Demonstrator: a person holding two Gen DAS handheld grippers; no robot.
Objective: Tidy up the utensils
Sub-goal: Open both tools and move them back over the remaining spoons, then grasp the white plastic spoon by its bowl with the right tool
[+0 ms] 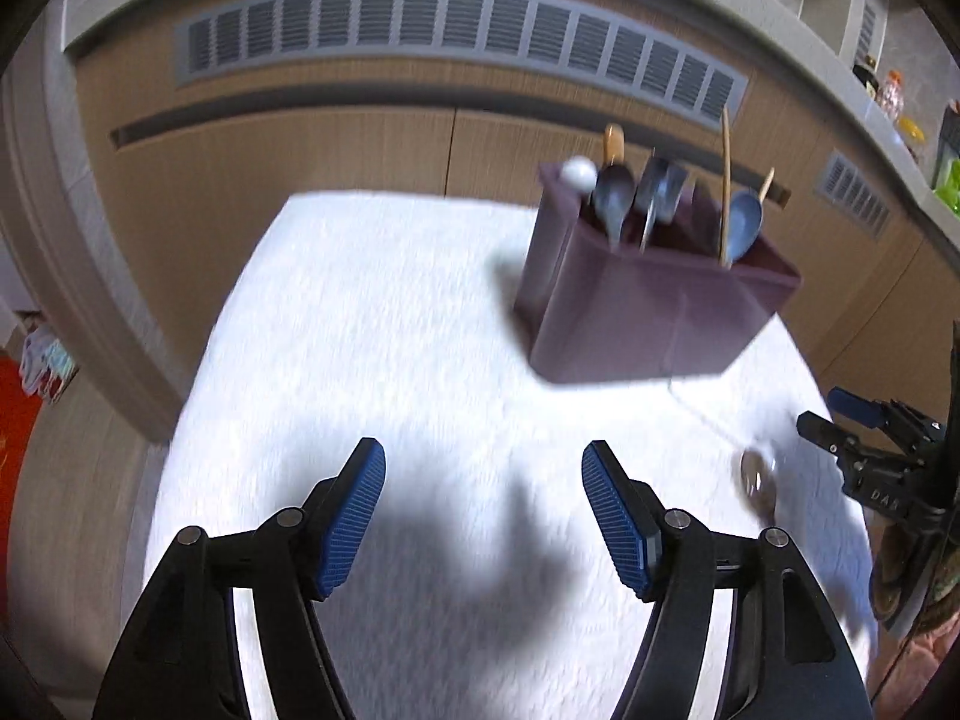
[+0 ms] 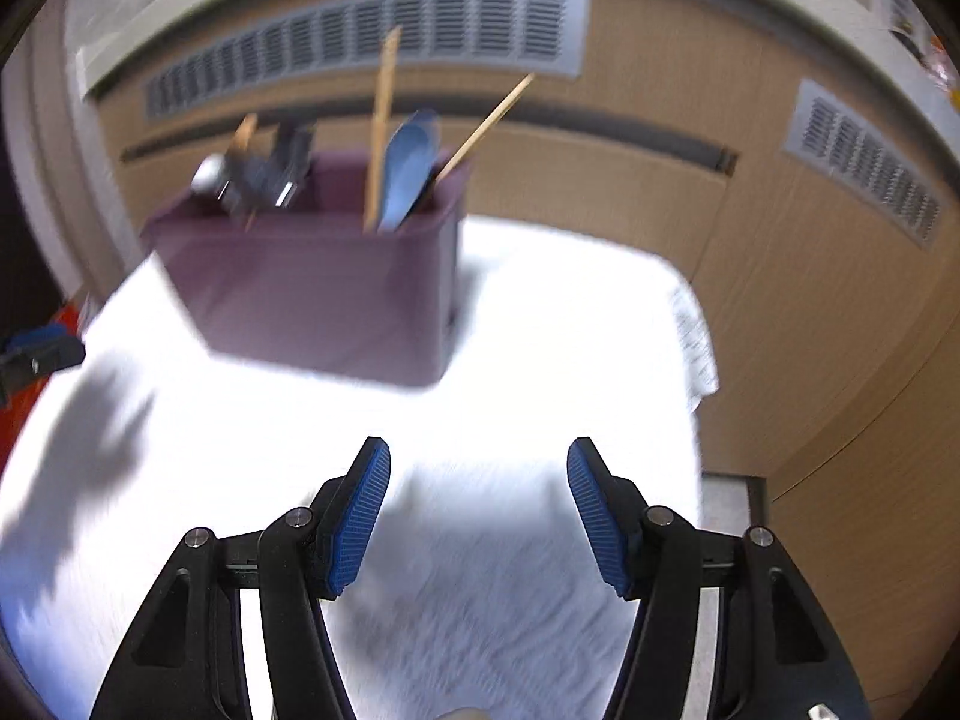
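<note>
Spoon [image 1: 757, 477] lies loose on white bench [image 1: 390, 330], lower right of left view; purple caddy [image 1: 648, 312] upper right, mostly filled; left tongs [image 1: 483, 516] and right tongs [image 2: 479, 510] both wide, empty (frames blurred); approach handle low, square.

**Loads of open cloth, one box in the way**

The white-covered desk [image 1: 372, 324] is bare in front of both spread grippers, so there's an easy pass there. The purple utensil box [image 1: 648, 306] sits toward the back, handles and chopsticks [image 2: 384, 126] poking up above its rim. A lone metal spoon [image 1: 757, 480] lies near the desk's right edge.
</note>
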